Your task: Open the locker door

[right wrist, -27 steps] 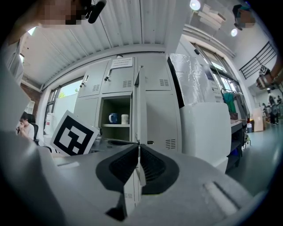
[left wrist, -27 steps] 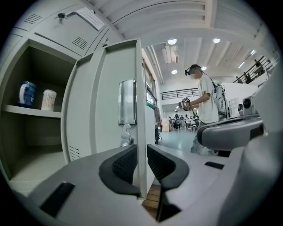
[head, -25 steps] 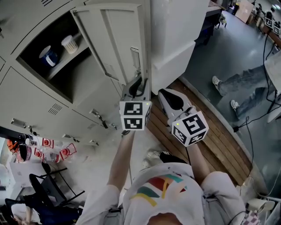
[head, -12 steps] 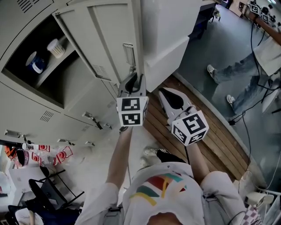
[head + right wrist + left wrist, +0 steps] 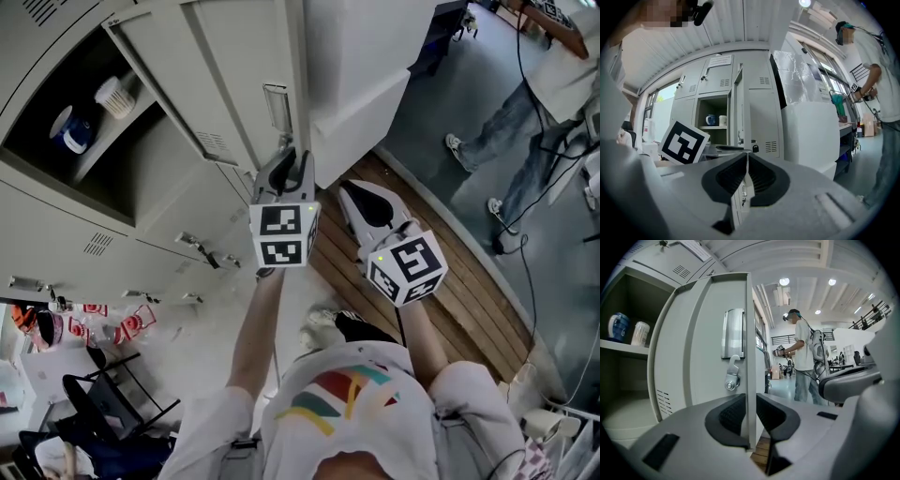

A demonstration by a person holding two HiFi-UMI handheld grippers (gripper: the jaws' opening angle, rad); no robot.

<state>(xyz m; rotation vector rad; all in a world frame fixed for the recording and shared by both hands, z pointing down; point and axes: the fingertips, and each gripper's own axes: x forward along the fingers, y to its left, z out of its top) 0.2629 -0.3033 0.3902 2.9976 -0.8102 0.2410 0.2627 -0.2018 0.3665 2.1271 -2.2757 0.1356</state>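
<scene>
The grey locker door (image 5: 234, 84) stands swung out from its open compartment. My left gripper (image 5: 289, 159) is shut on the door's free edge, below the handle recess (image 5: 277, 108). In the left gripper view the door edge (image 5: 750, 380) runs straight between the pads, with the latch hook (image 5: 731, 376) just above my left gripper (image 5: 750, 420). To the right, my right gripper (image 5: 361, 192) hangs clear of the door, shut on nothing; in its own view my right gripper (image 5: 746, 166) has its pads together. A blue mug (image 5: 67, 129) and a white cup (image 5: 114, 97) sit on the locker shelf.
A tall white cabinet (image 5: 366, 75) stands right beside the door's edge. Wooden planking (image 5: 450, 309) lies underfoot. Shut lockers with latches (image 5: 202, 248) sit below the open one. A person (image 5: 525, 122) stands on the grey floor at right. A black chair (image 5: 103, 398) is at lower left.
The door has swung a little further out with my left gripper on its edge. My right gripper has barely moved. The person at the right has stepped closer.
</scene>
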